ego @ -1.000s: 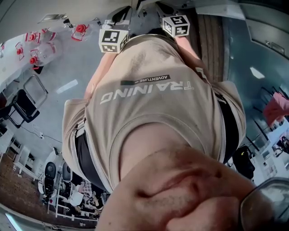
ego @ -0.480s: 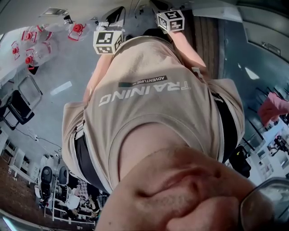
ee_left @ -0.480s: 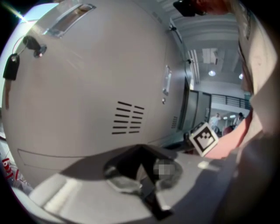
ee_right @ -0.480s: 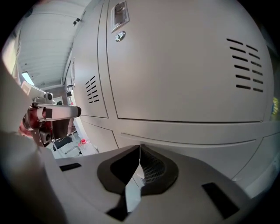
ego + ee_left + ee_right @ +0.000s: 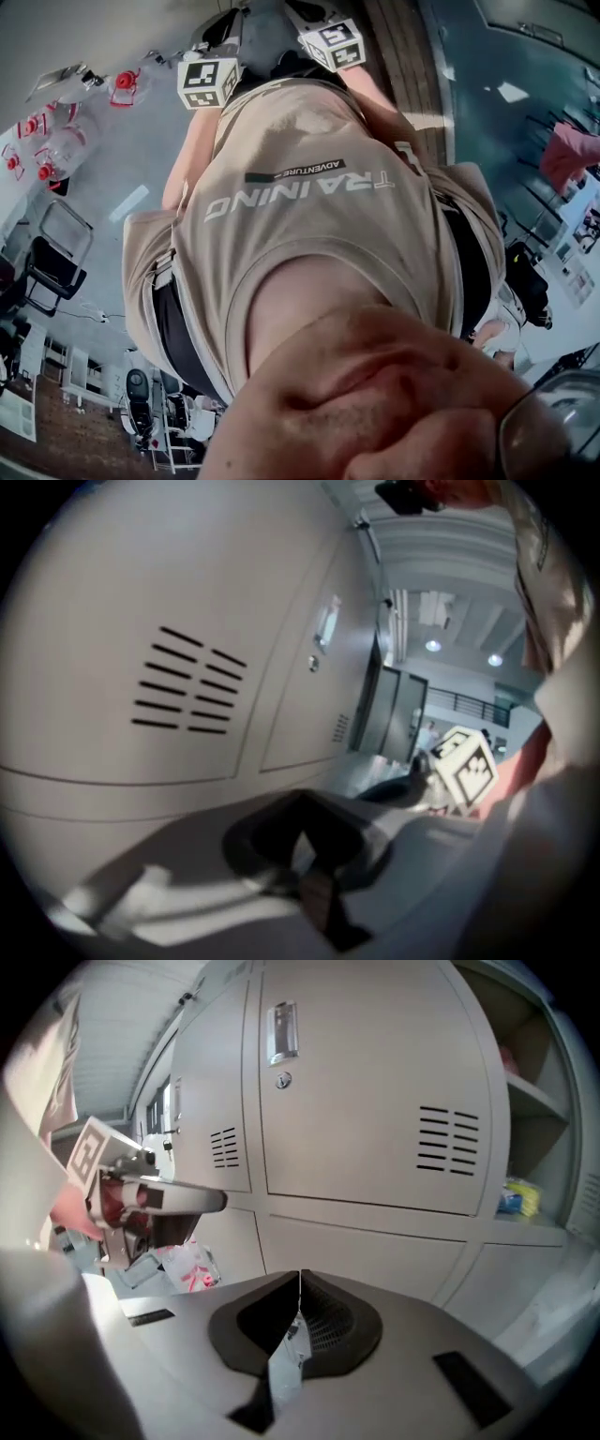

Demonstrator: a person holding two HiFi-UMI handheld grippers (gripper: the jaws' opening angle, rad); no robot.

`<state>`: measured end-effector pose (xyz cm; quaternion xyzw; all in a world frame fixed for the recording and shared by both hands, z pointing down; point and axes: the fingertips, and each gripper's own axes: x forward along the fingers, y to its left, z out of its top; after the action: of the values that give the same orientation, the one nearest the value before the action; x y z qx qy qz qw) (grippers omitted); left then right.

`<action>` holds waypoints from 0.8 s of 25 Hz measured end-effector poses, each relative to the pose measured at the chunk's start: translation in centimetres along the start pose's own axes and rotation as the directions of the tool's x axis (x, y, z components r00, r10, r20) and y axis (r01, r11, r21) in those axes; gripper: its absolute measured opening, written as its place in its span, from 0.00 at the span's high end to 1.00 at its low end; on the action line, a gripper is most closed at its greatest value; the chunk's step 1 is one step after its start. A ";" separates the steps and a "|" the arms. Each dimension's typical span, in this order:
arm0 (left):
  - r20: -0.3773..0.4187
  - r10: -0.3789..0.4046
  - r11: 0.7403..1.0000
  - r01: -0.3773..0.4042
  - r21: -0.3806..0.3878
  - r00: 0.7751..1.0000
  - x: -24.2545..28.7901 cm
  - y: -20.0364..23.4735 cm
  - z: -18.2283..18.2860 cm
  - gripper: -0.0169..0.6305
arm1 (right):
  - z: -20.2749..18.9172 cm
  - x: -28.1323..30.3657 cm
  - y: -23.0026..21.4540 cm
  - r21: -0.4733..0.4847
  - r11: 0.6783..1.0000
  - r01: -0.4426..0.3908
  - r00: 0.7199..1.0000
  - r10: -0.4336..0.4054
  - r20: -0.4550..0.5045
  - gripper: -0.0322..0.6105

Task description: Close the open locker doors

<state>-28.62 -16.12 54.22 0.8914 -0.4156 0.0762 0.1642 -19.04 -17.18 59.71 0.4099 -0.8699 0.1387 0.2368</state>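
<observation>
Plainly, shirt (image 5: 309, 244) reads "TRAINING" — right gripper (image 5: 298, 1290) jaws together.

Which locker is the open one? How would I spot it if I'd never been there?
In the right gripper view, find the wall of grey lockers. Move right, past the big door with slits, to the compartment at the far right edge. It is the only one where you can see inside: it has shelves, and a yellow and blue packet sits on one.
</observation>
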 end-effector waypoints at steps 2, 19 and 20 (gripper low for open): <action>-0.008 -0.044 0.999 0.044 0.024 0.999 1.4 -1.9 0.4 0.98 | -1.8 -2.4 -0.8 -0.027 0.999 0.027 0.999 -0.027 -0.018 0.93; -0.125 -0.244 0.941 0.266 0.208 0.962 12.9 -22.5 1.2 0.98 | -12.5 -23.5 -14.3 0.334 0.896 0.292 0.937 -0.338 0.088 0.93; -0.134 -0.248 0.938 0.272 0.213 0.959 13.5 -23.6 1.0 0.98 | -13.4 -24.6 -15.3 0.338 0.889 0.309 0.931 -0.355 0.083 0.93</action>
<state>-1.84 -11.94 51.56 0.9462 -0.2732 0.1481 0.0904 10.44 -4.96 58.88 0.5946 -0.7672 0.2055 0.1249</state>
